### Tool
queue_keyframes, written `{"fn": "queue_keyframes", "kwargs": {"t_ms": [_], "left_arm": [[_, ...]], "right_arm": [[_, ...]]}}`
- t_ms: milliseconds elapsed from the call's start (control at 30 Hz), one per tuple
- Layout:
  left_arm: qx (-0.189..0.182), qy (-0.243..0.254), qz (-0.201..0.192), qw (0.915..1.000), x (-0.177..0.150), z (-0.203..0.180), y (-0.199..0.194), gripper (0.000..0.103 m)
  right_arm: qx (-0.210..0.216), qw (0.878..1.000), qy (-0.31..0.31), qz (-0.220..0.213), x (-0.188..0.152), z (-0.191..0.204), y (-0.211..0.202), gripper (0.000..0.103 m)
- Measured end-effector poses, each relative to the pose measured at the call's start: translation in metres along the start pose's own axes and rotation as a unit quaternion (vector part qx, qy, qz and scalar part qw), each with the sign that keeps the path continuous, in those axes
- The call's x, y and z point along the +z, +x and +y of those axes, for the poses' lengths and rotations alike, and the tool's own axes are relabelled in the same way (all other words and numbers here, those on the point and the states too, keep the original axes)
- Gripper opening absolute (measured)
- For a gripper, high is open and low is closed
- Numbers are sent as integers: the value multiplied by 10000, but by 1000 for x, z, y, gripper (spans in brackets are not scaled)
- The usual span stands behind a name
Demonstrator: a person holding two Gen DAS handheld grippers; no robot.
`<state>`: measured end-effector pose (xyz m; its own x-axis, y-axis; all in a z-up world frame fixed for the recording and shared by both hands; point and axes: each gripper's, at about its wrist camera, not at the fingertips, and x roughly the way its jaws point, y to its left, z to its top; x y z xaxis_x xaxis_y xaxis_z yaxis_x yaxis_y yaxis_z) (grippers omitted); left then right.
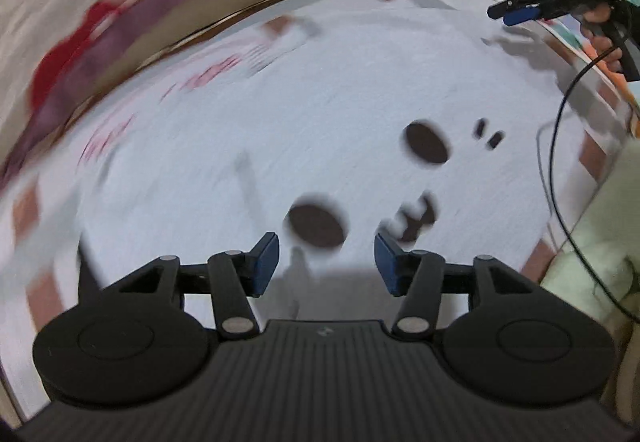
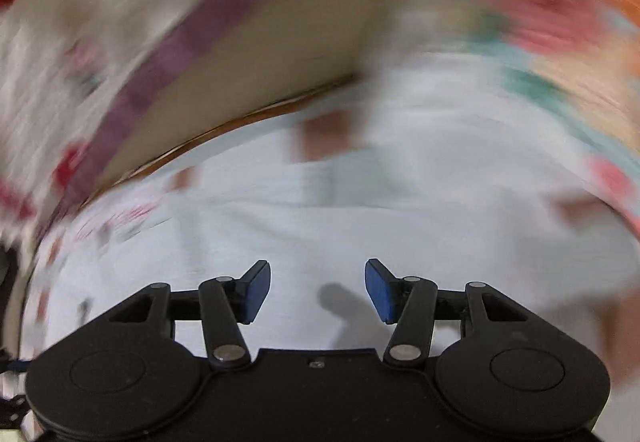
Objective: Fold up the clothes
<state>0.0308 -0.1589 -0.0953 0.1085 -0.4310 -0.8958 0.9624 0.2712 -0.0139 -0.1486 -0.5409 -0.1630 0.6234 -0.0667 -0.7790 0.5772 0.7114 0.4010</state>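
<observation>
A white garment (image 1: 280, 146) with a dark cartoon face print (image 1: 426, 143) lies spread flat on the bed, blurred by motion. My left gripper (image 1: 326, 262) hovers over its near part, open, nothing between the blue pads. The right gripper (image 1: 516, 12) shows at the top right of the left wrist view, held by a hand (image 1: 604, 38), above the garment's far right edge. In the right wrist view the right gripper (image 2: 317, 290) is open over the white cloth (image 2: 360, 210), with nothing in it.
A patterned bedsheet with brown squares (image 1: 596, 154) lies under the garment. A beige wall with a purple band (image 1: 168, 2) runs along the far side. A colourful floral blanket (image 2: 552, 22) is bunched at the far right. A black cable (image 1: 560, 162) hangs from the right gripper.
</observation>
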Motion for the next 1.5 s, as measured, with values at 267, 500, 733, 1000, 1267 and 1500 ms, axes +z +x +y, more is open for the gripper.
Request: {"fn": "queue_keyframes", "kwargs": {"t_ms": [267,500,733,1000,1267,1500], "left_arm": [[-159,156,-667,9975,120,-20,81,57],[-581,-212,-915,9939,153,-8,129,58],[-311,38,-697,9971,170,-21,174,55],[208,-49,-961,9951,183,-20,186,57],[-158,-759,-964,9923,177,-14,153,57],[-659,-945,-905,9892,153,-19,121,58]], "right_arm": [[-403,9972,-184,-606,-1,-57,10,58],[-116,9894,-893,-1138,7,-56,41,68],[-133,9758,-1542,-1543,11,-44,29,6],[-140,9800,-1455,-1354,19,-49,33,5],[780,9882,-834,-1018,16,-11,14,6],[1775,9819,-253,-603,14,30,-2,7]]}}
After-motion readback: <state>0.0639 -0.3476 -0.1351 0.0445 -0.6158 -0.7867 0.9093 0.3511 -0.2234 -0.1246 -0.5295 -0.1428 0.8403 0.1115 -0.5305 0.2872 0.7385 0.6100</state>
